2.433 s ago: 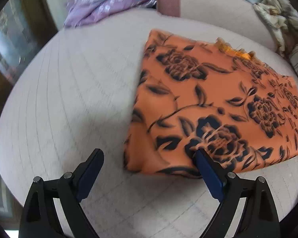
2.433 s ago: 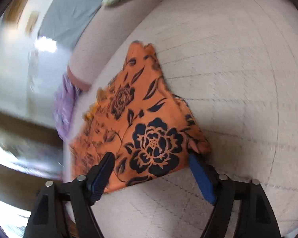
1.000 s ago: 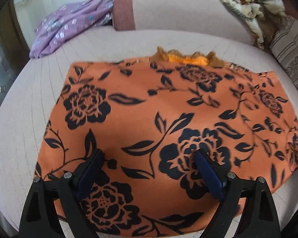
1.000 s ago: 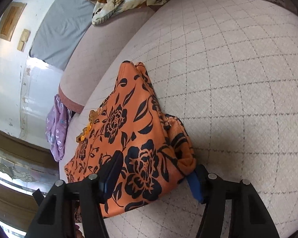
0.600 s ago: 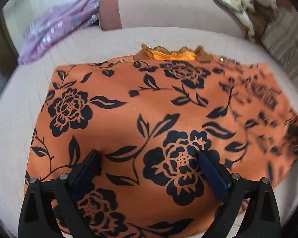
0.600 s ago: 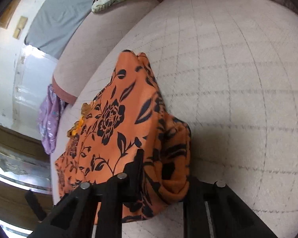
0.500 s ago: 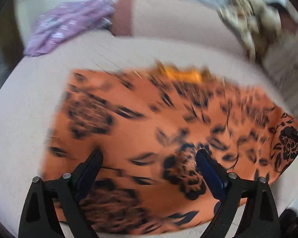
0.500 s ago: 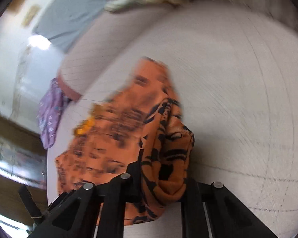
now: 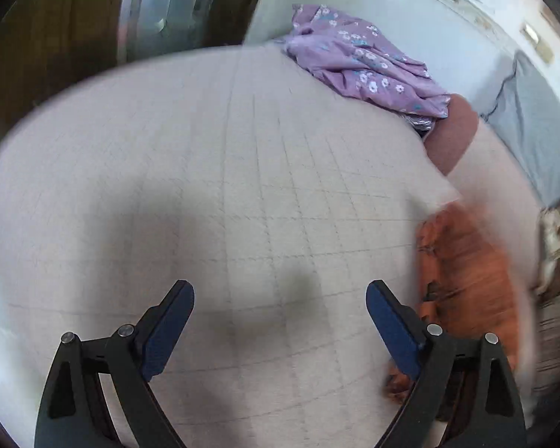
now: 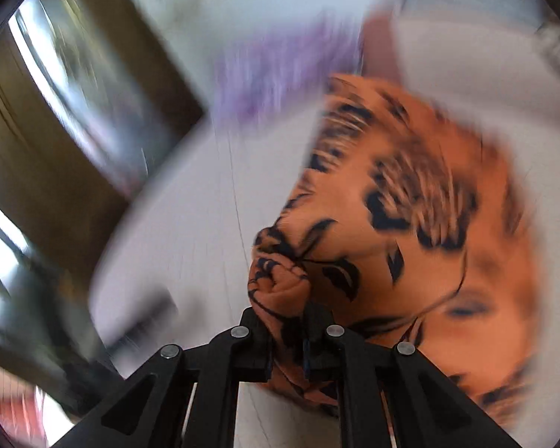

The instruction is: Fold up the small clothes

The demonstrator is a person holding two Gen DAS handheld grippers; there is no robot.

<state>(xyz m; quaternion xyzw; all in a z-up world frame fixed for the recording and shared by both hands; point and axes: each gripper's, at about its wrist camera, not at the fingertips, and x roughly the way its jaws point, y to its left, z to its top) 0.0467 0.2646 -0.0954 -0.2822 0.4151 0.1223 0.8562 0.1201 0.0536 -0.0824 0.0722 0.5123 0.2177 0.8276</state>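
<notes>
The orange garment with black flowers (image 10: 410,231) is bunched up in my right gripper (image 10: 285,332), which is shut on one of its corners; the cloth trails away to the right, blurred. In the left wrist view the same orange garment (image 9: 466,272) shows blurred at the right edge. My left gripper (image 9: 280,321) is open and empty over the bare quilted cushion (image 9: 224,186), left of the garment.
A purple flowered garment (image 9: 362,63) lies at the cushion's far edge, next to a reddish-brown bolster end (image 9: 453,134). A patterned cream cloth (image 9: 558,231) is at the far right. Dark wooden furniture (image 10: 56,168) stands beyond the cushion's left edge.
My right gripper shut on the orange garment's corner and swung it up and to the left. My left gripper came off the garment and turned left over bare cushion.
</notes>
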